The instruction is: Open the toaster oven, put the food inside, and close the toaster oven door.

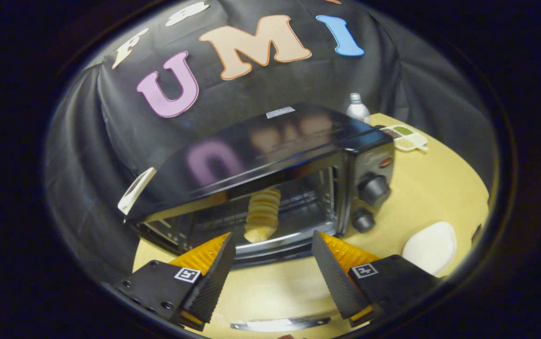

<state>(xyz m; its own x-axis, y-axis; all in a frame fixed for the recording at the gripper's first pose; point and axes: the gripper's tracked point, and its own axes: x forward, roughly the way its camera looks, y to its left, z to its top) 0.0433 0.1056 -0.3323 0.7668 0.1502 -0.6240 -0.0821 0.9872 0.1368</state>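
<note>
A pale yellow table [440, 188] carries everything in the gripper view, and the largest thing on it is the black toaster oven [261, 155], seen tilted, its glossy top mirroring the booth wall. Its door is down and the cavity stands open; the door's metal handle [280, 324] lies low between the fingers, close to the camera. Inside, on the wire rack, rests the food [262, 215], a ridged, spiral-shaped pastry, standing roughly on end just past the front lip of the oven. Two round knobs [373, 189] sit one above the other on the oven's right-hand panel.

The gripper [273, 252] points at the open cavity from slightly above, rolled a little so the whole scene leans. Its fingers [214, 278] are spread wide, with a clear stretch of table and oven lip between them. They hold nothing and touch nothing; the pastry lies beyond them, just ahead of the tips and closer to the left one.

To the right of the right finger a white oval plate [430, 247] lies on the table. Farther back, beside the oven's right rear corner, sit a small sectioned dish [407, 138] with green and brown contents and a slim white bottle [357, 109].
</note>
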